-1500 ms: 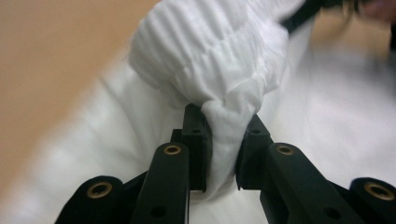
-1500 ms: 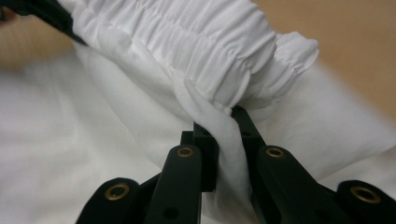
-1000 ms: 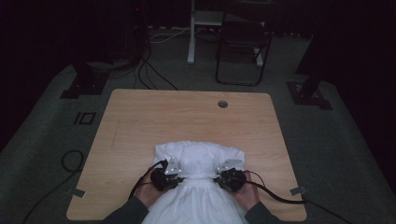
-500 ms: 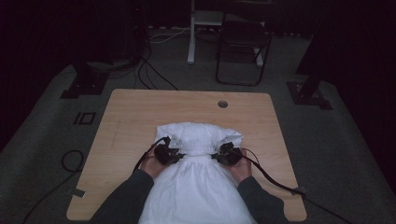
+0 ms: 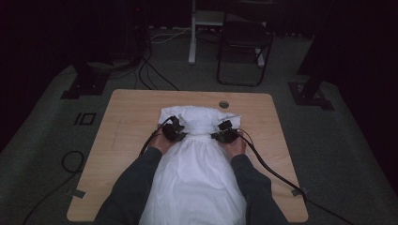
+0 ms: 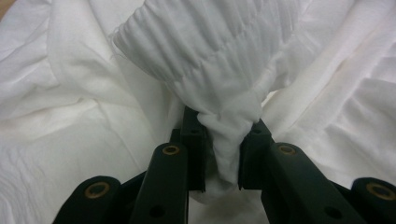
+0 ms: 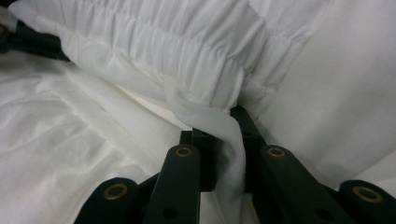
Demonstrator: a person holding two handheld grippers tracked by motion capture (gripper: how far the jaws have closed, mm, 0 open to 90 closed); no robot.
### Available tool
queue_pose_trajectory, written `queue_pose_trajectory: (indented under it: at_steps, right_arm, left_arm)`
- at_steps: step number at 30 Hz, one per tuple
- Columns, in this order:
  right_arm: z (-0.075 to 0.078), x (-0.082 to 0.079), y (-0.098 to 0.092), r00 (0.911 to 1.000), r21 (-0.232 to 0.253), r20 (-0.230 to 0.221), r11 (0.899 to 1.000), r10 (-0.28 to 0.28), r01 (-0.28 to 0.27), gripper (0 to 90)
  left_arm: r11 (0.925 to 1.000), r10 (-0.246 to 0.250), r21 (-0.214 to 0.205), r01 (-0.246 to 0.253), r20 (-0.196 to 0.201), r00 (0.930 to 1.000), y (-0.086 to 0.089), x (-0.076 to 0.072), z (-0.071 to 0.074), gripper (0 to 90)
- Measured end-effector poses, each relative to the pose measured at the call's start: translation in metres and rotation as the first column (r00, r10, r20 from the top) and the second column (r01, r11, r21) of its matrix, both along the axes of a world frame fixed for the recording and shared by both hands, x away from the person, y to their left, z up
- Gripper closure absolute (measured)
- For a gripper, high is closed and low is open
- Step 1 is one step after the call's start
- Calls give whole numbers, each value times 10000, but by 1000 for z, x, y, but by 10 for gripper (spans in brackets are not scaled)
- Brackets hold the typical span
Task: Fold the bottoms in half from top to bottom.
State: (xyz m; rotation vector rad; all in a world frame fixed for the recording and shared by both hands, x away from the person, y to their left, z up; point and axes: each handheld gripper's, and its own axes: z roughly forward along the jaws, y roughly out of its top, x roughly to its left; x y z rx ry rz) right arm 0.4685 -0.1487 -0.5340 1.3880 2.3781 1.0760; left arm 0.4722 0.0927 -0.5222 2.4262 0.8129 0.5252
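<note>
Lying on table: white garment (image 5: 195,173), smocked band toward the far side, skirt running back over the near edge between the person's forearms.
Table (image 5: 122,117): light wood, round cable hole (image 5: 224,104) near the far edge, just beyond the garment's top.
Left gripper (image 5: 174,130): at the left end of the smocked band; jaws clamped on a bunched fold of white cloth, seen pinched between them in the left gripper view (image 6: 224,140).
Right gripper (image 5: 224,133): at the right end of the band; jaws closed on a twisted strip of the same cloth in the right gripper view (image 7: 229,144).
Hands: left hand (image 5: 162,142) and right hand (image 5: 234,146) behind the grippers, dark sleeves entering from below.
Cables: black, trailing from each gripper toward the near table edge.
Change from earlier frames: grippers and garment top moved farther up the table, now close to the cable hole; more skirt drawn onto the tabletop; grip unchanged.
Background: dark floor, folding chair (image 5: 244,42) beyond the table.
</note>
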Motion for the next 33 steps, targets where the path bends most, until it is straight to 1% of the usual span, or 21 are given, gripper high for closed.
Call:
queue_pose_trajectory:
  at_steps: [3, 4, 6, 9, 11, 13, 15, 16, 18, 19, 21, 23, 24, 25, 26, 27, 29, 30, 31, 32, 33]
  right_arm:
    - [0, 6, 0, 10000, -35, 70, 10000, -1, 1, 830]
    - [1, 6, -1, 10000, 46, -4, 10000, 1, -1, 832]
    - [6, 3, -1, 9999, -18, 130, 10000, 38, -38, 836]
    - [27, -5, -6, 9976, 117, 657, 9997, 198, -206, 836]
    - [49, -12, -13, 9935, 564, 1108, 9978, 278, -342, 836]
    - [74, -21, -21, 9863, 1060, 1606, 9928, 376, -551, 836]
    - [100, -34, -28, 9740, 1291, 2200, 9881, 539, -838, 836]
    - [113, -41, -30, 9658, 1326, 2511, 9860, 650, -1008, 837]
    - [134, -59, -34, 9486, 1264, 2998, 9813, 1016, -1451, 838]
    - [140, -68, -35, 9414, 1211, 3148, 9786, 1208, -1661, 838]
    - [145, -88, -35, 9330, 878, 3205, 9756, 1637, -2013, 838]
    - [140, -103, -35, 9300, 551, 3130, 9739, 1925, -2201, 838]
    - [134, -112, -35, 9304, 445, 3004, 9713, 2101, -2337, 838]
    - [124, -121, -36, 9328, 395, 2789, 9678, 2283, -2487, 838]
    - [117, -127, -36, 9363, 351, 2606, 9668, 2355, -2530, 838]
    - [105, -135, -36, 9411, 335, 2307, 9646, 2471, -2615, 838]
    - [79, -147, -35, 9486, 278, 1568, 9589, 2748, -2824, 837]
    - [66, -152, -34, 9517, 252, 1249, 9580, 2806, -2857, 837]
    - [54, -157, -33, 9540, 222, 958, 9575, 2842, -2875, 836]
    - [43, -160, -32, 9569, 181, 692, 9586, 2822, -2840, 836]
    - [32, -163, -30, 9591, 151, 422, 9596, 2800, -2808, 835]
  left_arm:
    - [9985, 440, -318, -448, -252, 9987, 0, 2, 1, 780]
    - [9976, 523, -432, -535, -268, 9983, 0, 0, 3, 790]
    - [9971, 513, -546, -524, -214, 9985, 2, -4, 9, 799]
    - [9891, 471, -1404, -451, 108, 9988, 8, -15, 35, 810]
    - [9786, 369, -2040, -248, 555, 9978, 13, -25, 60, 815]
    - [9664, 148, -2564, 149, 1135, 9934, 16, -39, 88, 817]
    - [9472, -161, -3125, 716, 1768, 9841, 20, -57, 114, 820]
    - [9374, -305, -3347, 958, 1951, 9803, 22, -67, 125, 822]
    - [9320, -598, -3341, 1404, 2403, 9689, 24, -89, 139, 823]
    - [9293, -708, -3358, 1539, 2471, 9664, 25, -101, 142, 823]
    - [9238, -957, -3407, 1745, 2357, 9671, 27, -117, 139, 823]
    - [9292, -1250, -3173, 1894, 2125, 9691, 28, -133, 126, 822]
    - [9223, -1411, -3353, 1923, 1713, 9751, 30, -142, 114, 822]
    - [9207, -1527, -3393, 1928, 1414, 9781, 30, -146, 106, 822]
    - [9268, -1657, -3227, 1922, 1078, 9803, 30, -151, 93, 821]
    - [9365, -1780, -2932, 1923, 748, 9812, 30, -156, 81, 820]
    - [9418, -1919, -2833, 1812, -102, 9814, 30, -161, 55, 819]
    - [9465, -1981, -2690, 1780, -494, 9789, 30, -163, 42, 818]
    - [9545, -2014, -2400, 1772, -800, 9762, 28, -164, 29, 816]
    - [9620, -2030, -2067, 1786, -1035, 9737, 27, -165, 18, 811]
    - [9657, -1989, -1922, 1746, -1152, 9732, 26, -167, 9, 808]
